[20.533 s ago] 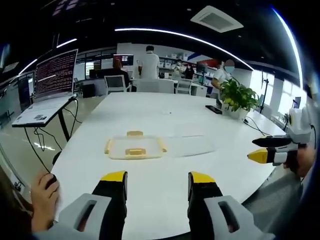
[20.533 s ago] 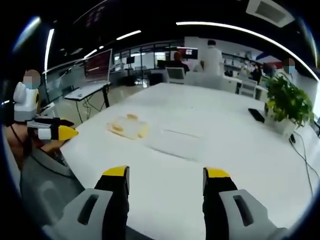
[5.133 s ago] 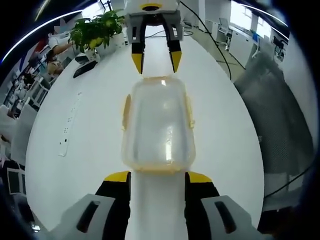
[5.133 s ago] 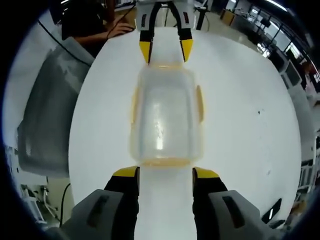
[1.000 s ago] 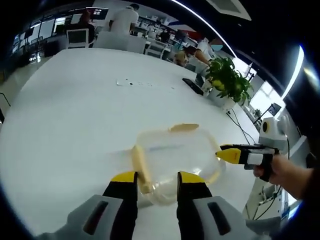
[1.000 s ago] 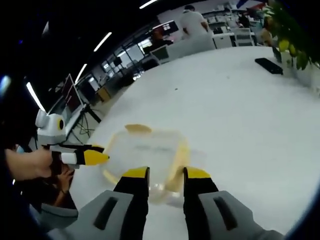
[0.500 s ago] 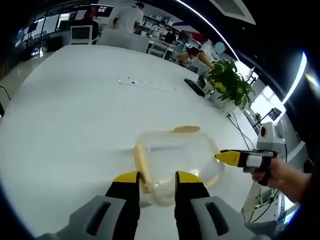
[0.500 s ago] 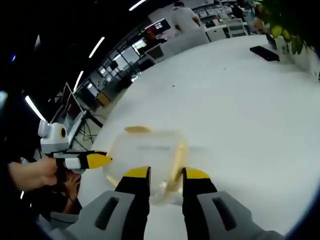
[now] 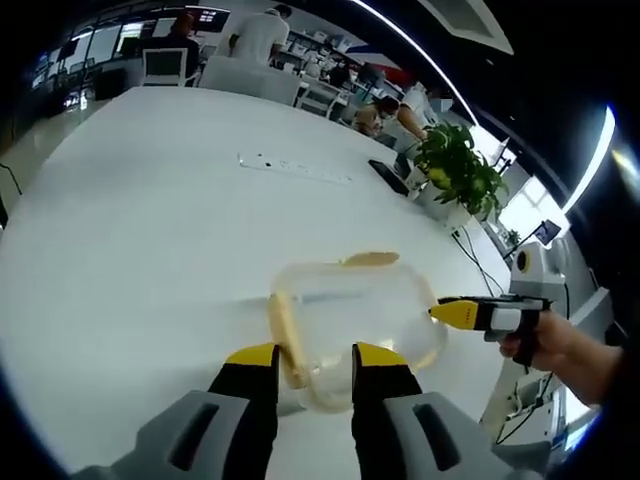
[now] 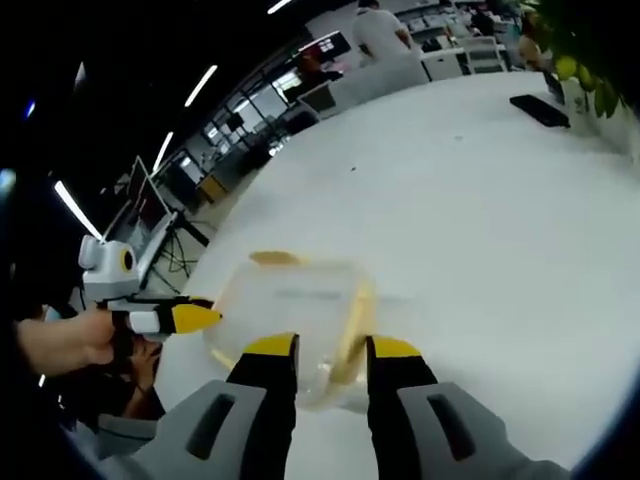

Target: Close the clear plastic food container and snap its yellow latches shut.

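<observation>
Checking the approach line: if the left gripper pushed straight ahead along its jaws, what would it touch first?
Most likely the yellow side latch of the clear plastic food container, which lies just ahead between the left gripper jaws; depth is unclear.

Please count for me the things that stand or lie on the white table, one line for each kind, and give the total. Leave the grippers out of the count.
Clear container: 1
White power strip: 1
Black phone: 1
Potted plant: 1
Total: 4
</observation>
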The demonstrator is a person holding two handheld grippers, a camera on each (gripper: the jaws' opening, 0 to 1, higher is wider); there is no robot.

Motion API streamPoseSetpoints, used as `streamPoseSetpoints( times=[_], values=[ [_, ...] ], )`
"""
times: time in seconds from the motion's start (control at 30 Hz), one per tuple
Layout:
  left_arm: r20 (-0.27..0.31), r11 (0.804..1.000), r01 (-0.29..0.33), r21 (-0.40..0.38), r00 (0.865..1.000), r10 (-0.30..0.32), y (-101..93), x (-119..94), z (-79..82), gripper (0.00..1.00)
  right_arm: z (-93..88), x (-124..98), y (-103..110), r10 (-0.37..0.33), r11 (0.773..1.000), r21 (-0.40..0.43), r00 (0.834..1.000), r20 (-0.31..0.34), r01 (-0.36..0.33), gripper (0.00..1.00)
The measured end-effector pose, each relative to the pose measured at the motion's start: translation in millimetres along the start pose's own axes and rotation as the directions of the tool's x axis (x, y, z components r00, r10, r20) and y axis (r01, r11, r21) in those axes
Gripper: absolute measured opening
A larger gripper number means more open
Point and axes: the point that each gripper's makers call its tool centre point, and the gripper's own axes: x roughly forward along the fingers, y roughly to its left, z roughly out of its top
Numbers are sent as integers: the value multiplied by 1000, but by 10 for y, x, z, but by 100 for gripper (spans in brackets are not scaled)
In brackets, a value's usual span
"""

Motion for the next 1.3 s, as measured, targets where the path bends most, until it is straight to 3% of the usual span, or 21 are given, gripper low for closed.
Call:
streamPoseSetpoints(
  times=[0.03,0.43,0.7,0.83,0.97,1.03,1.07,1.17,1.3],
  values=[
    [2,999,0,48,1000,-1,-1,-3,14,21,4,-5,3,0,1000,-18,1000,-4,-1,23],
    [3,989,-2,149,1000,2,-23,-52,147,19,175,-40,20,6,997,-74,999,31,-3,22],
    [-4,949,20,314,1000,-19,-121,-25,279,19,262,-42,78,18,992,-128,999,51,-12,17],
    [-9,944,40,326,999,-39,-160,13,312,19,283,8,152,37,987,-160,998,46,-29,17],
    [-28,924,74,374,997,-69,-229,65,322,19,281,66,228,60,977,-206,998,30,-53,17],
    [-45,902,115,416,993,-105,-319,84,306,18,271,91,255,69,970,-235,997,18,-63,17],
    [-56,881,119,458,993,-105,-339,94,304,18,260,106,271,72,963,-261,997,7,-68,17],
    [-81,846,143,513,990,-118,-390,141,303,18,239,143,299,72,943,-325,997,-13,-73,17],
    [-103,826,163,539,986,-128,-442,184,295,17,237,186,324,81,937,-338,996,-28,-86,16]
  ],
)
